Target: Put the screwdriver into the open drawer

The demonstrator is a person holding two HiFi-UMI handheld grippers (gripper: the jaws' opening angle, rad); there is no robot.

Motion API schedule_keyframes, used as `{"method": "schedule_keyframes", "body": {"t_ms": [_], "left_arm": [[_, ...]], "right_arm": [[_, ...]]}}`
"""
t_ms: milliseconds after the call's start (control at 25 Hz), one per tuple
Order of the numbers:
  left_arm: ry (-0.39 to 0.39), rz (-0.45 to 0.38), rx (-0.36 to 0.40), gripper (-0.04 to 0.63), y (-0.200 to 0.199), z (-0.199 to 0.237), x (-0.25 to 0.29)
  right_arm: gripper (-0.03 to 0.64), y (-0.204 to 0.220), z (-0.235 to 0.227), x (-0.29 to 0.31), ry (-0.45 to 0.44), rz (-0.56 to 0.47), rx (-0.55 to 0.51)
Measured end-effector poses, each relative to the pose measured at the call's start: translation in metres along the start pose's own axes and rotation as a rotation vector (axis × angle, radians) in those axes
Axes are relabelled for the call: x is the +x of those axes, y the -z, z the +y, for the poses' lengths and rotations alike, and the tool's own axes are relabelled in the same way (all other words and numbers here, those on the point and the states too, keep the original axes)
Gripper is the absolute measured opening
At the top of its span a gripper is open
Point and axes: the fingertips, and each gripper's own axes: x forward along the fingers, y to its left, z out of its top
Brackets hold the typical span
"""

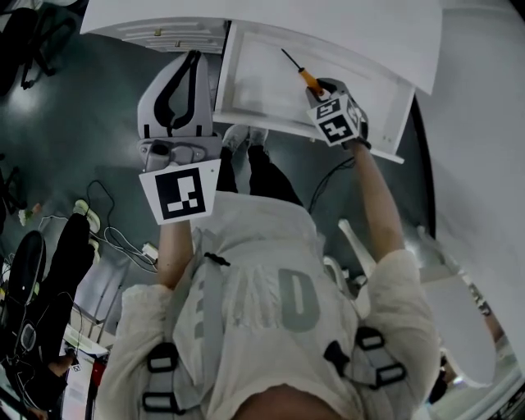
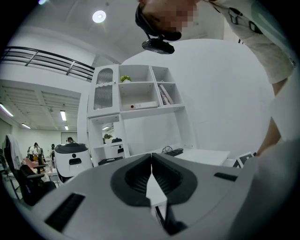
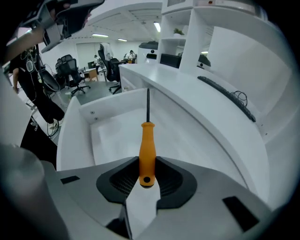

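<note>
My right gripper point(image 3: 147, 173) is shut on the orange handle of the screwdriver point(image 3: 146, 150), whose dark shaft points forward over the open white drawer point(image 3: 75, 136). In the head view the screwdriver point(image 1: 300, 72) and right gripper point(image 1: 325, 92) hang above the drawer point(image 1: 238, 82), the tip over its white floor. My left gripper point(image 1: 182, 78) is held left of the drawer, over the grey floor. In the left gripper view its jaws meet, the gripper point(image 2: 151, 171) shut with nothing between the pads, pointing roughly level across the room.
A white desktop point(image 1: 344, 25) overhangs the drawer's far side. Cables point(image 1: 107, 230) and bags lie on the floor at the left. White shelving point(image 2: 136, 93) stands ahead of the left gripper. A white chair point(image 1: 459, 312) sits at the lower right.
</note>
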Motion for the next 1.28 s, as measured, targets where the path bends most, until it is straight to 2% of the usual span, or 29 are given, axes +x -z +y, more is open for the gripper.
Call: {"method": "schedule_keyframes", "body": {"t_ms": [280,560,720,880,1080,1280], "left_arm": [[-0.004,0.031,0.015,0.006,0.012,0.002,0.000],[0.004,0.057,0.026,0.006,0.020,0.003,0.003],[0.011,0.060,0.033,0.006,0.023,0.002,0.006],[0.009,0.054,0.015,0.006,0.022,0.000,0.007],[0.033,0.067,0.036,0.006,0.027,-0.003,0.008],[0.034,0.064,0.025,0.006,0.032,0.004,0.012]], "right_arm": [[0.104,0.034,0.006,0.038,-0.069,0.142,-0.035],[0.104,0.047,0.012,0.045,-0.107,0.197,-0.049],[0.106,0.049,0.010,0.045,-0.132,0.228,-0.030],[0.106,0.050,0.014,0.043,-0.205,0.292,0.012],[0.107,0.054,0.019,0.044,-0.228,0.290,0.005],[0.107,0.051,0.020,0.047,-0.239,0.284,0.021]]}}
